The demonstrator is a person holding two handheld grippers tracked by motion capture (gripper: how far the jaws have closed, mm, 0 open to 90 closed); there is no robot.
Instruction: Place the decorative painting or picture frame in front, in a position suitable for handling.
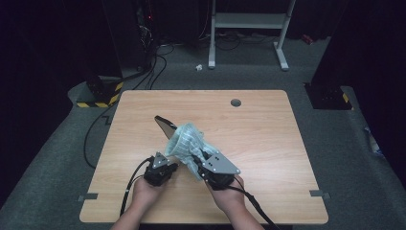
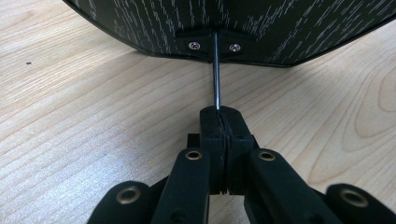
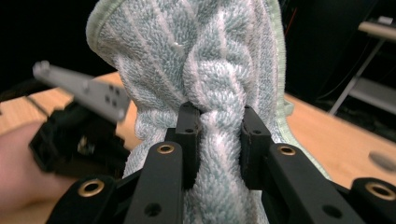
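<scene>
Left gripper [image 2: 223,122] fingers clamp the thin metal stem [image 2: 216,70] of a dark wood-grain paddle [image 1: 165,126] (tilted above the surface [image 1: 268,124]) — right gripper [image 3: 218,135] fingers pinch a pale green towel [image 3: 210,60].

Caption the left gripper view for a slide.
Left gripper shut on the thin metal rod of a dark wood-grain panel above the wooden table.

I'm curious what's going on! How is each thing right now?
Fan: lifted by its thin metal rod, tilted above the table.
Towel: bunched, draped against the fan.
Left hand-held gripper: shut on the rod.
Right hand-held gripper: shut on the towel.
</scene>
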